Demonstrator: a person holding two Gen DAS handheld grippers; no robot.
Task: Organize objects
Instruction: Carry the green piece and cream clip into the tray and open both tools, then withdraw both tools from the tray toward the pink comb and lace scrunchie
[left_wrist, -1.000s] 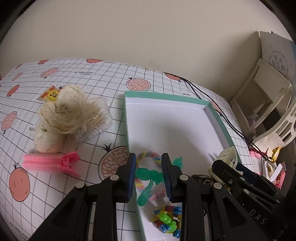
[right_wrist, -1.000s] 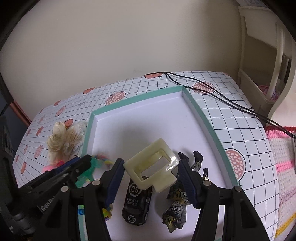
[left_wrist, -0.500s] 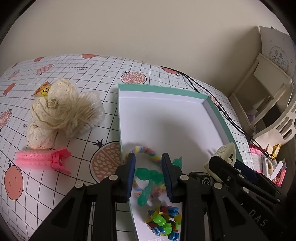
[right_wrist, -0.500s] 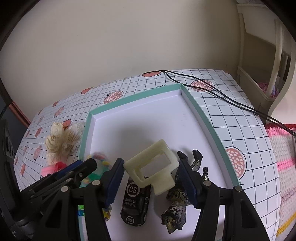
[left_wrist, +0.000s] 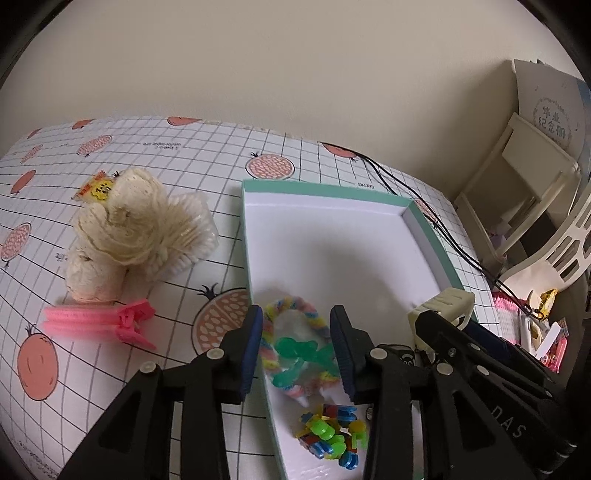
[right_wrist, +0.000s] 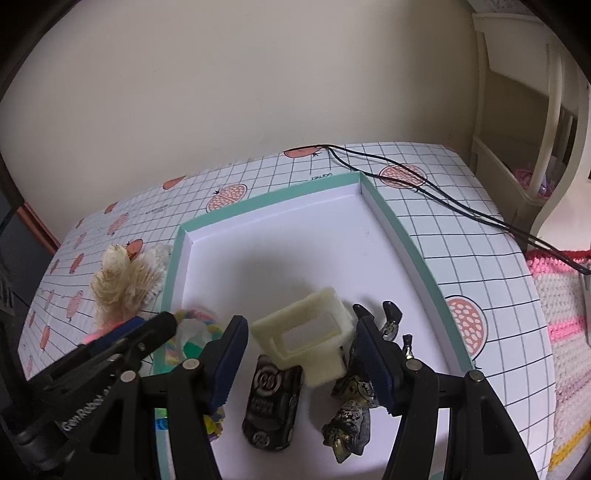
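Over the teal-rimmed box (left_wrist: 432, 236), the left gripper (left_wrist: 297, 349) is opening above the green toy (left_wrist: 295, 349) lying beneath it, while the right gripper (right_wrist: 299, 345) appears clamped on the cream frame (right_wrist: 306, 332), likely released next.

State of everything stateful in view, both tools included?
left tool, jaws opening, pastel ring between them, not pinched
right tool, shut on cream clip, tilted
teal tray, lidless, partly filled
toy car, upright in tray
pink clip, outside tray, on tablecloth
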